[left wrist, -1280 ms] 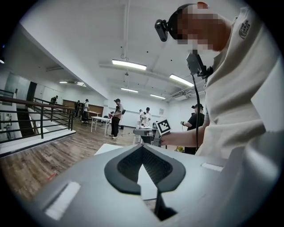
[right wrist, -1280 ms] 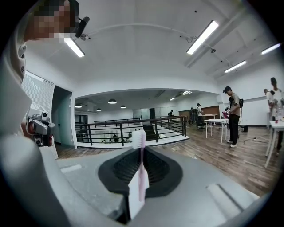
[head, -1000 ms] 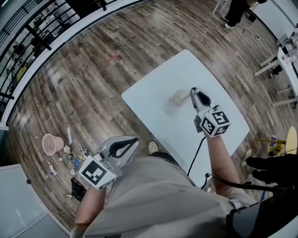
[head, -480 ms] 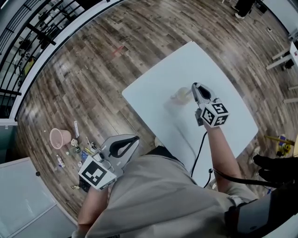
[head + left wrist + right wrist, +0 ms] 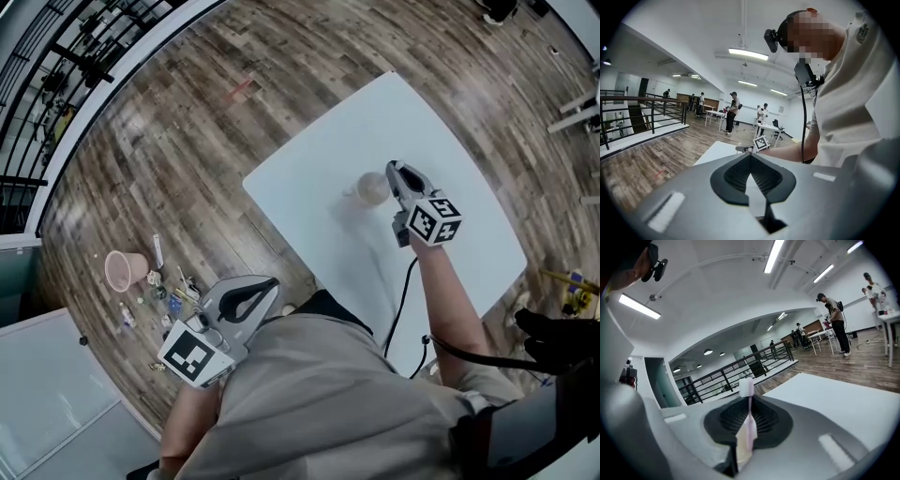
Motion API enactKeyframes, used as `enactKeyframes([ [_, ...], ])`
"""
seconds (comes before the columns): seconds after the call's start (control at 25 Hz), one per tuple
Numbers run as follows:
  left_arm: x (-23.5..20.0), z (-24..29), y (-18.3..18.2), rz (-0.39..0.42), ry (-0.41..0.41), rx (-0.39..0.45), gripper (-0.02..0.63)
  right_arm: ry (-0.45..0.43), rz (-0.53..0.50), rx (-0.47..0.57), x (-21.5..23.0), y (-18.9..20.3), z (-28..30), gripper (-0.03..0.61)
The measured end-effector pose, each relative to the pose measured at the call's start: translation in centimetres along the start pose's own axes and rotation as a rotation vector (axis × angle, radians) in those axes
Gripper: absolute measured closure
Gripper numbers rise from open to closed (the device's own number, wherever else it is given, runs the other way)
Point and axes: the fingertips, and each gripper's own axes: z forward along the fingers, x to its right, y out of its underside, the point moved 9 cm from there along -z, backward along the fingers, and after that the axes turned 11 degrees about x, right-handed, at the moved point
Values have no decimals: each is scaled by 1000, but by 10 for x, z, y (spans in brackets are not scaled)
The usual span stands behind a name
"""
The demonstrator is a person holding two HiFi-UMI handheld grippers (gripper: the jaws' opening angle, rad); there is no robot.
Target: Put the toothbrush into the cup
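Note:
A pale, see-through cup point(image 5: 367, 188) stands on the white table point(image 5: 328, 141). My right gripper point(image 5: 392, 169) hovers just to the right of the cup, jaws pointing away from me. It is shut on a toothbrush point(image 5: 746, 386) with a pink-and-white handle, whose white bristle head sticks up past the tips of the right gripper point(image 5: 750, 401). The head view does not show the brush. My left gripper point(image 5: 273, 281) hangs off the table's near left side, by my body. In its own view the left gripper point(image 5: 751, 155) has its tips together, with nothing between them.
A pink bucket point(image 5: 122, 269) and several small items point(image 5: 167, 296) lie on the wood floor to the left. A black railing point(image 5: 66, 56) runs along the far left. A dark glove and a cable point(image 5: 553, 337) show at the right edge.
My right gripper has come down with the toothbrush and now sits close beside the cup. The left gripper has drifted a little lower and nearer to me.

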Motion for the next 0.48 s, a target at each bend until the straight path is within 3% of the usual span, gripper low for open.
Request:
enactKeyframes([
  [0.48,-2,10,0,-15,-6,-11,609,-30,103,-7,17,19,9,557],
])
